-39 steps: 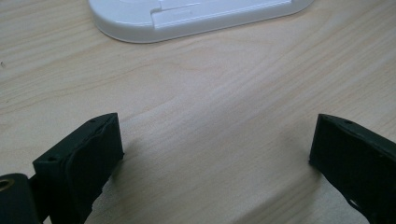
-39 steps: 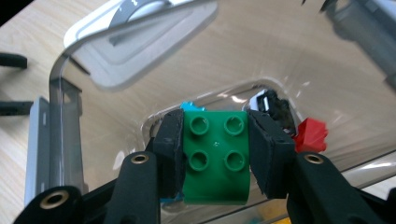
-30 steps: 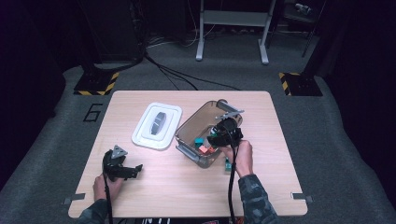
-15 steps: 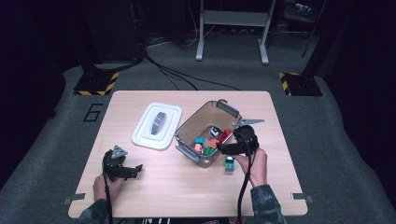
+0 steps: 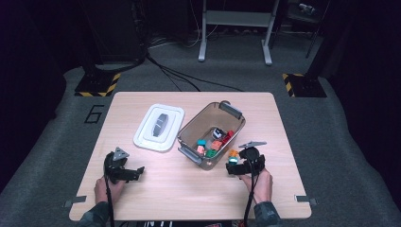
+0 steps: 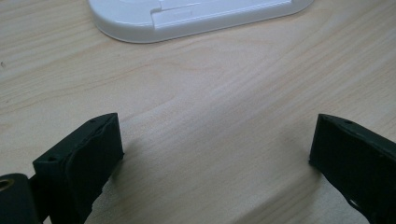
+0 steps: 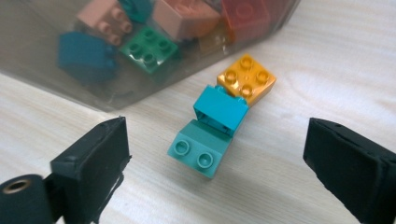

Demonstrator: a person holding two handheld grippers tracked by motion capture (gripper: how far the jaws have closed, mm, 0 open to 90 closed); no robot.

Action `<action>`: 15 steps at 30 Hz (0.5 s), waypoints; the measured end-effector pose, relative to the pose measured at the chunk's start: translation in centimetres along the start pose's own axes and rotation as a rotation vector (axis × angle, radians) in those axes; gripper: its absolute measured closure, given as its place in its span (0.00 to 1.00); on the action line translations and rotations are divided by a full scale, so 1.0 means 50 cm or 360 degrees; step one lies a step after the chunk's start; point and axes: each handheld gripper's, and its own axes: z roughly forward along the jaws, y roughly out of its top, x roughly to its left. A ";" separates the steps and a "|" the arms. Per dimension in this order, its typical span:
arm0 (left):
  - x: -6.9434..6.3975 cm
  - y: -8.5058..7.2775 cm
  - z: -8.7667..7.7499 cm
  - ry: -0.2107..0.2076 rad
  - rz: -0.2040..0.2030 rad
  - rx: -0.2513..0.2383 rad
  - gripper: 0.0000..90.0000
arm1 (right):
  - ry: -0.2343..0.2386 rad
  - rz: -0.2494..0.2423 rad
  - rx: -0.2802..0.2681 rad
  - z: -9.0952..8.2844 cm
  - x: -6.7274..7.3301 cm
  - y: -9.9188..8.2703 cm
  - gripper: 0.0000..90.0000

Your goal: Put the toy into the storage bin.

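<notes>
Right fingers (image 7: 215,154) just opened, empty; bin (image 5: 189,134) holds bricks (image 5: 215,142).

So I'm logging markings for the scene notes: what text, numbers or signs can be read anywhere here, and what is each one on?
"6": a dark numeral on the grey floor mat, left of the table.
No words, brands or labels can be read on the white lid, the clear bin or the bricks.

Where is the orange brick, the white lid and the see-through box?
orange brick (image 7: 246,78), right gripper view, on its studded top.
white lid (image 5: 158,126), high view, on its flat top.
see-through box (image 5: 195,125), high view, on its left wall.
</notes>
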 end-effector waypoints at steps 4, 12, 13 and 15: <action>0.000 0.000 0.000 -0.0001 0.0001 -0.0001 0.03 | -0.0002 0.0035 -0.0011 0.027 0.004 -0.017 0.30; 0.000 0.000 0.000 0.0000 0.0001 0.0001 0.03 | -0.0037 0.0025 0.0035 0.044 0.013 -0.033 0.59; 0.000 0.000 0.000 0.0000 0.0000 0.0000 0.03 | -0.0042 0.0012 0.0041 0.041 0.009 -0.034 0.64; 0.000 0.000 0.000 0.0000 0.0000 0.0000 0.03 | -0.0042 0.0013 0.0045 0.037 0.005 -0.034 0.65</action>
